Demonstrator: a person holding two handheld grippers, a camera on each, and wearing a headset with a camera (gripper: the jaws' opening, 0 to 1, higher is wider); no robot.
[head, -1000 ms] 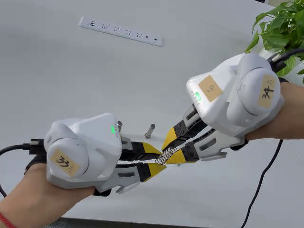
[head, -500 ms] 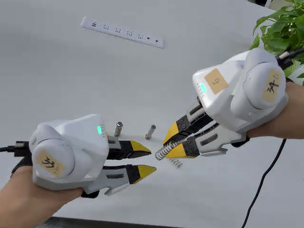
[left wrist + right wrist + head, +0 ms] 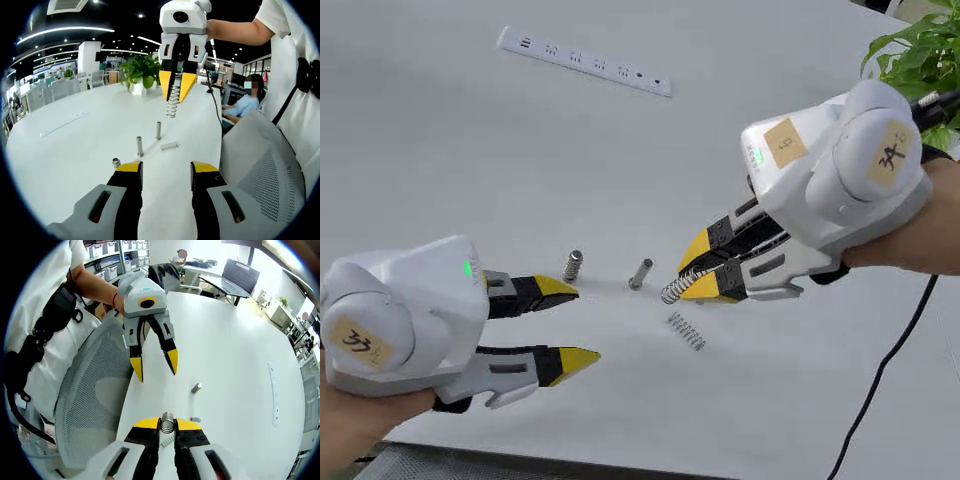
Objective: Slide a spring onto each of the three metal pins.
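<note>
Near the front edge of the white desk (image 3: 440, 150), the head view shows two short metal pins. One is a bare pin (image 3: 640, 273); to its left is a ribbed pin (image 3: 573, 265), whose outline suggests a spring already seated, though it is too small to confirm. The right gripper (image 3: 697, 277), white with yellow-tipped jaws, is clamped on a silver coil spring (image 3: 672, 289) whose free end projects past the tips toward the bare pin. A loose spring (image 3: 686, 331) lies flat on the desk close by. The left gripper (image 3: 570, 323) hovers with its jaws spread wide and empty, beside the ribbed pin.

The left gripper view adds height. Three upright pins stand in a row, and the held spring hangs with its long axis near vertical, roughly parallel to them. It is above and just beside the farthest pin (image 3: 158, 130), not touching it. The right gripper view shows the spring end-on between the jaws.

By this geometry the right gripper is nearer, and seating the spring would need it coaxial over a pin top.
</note>
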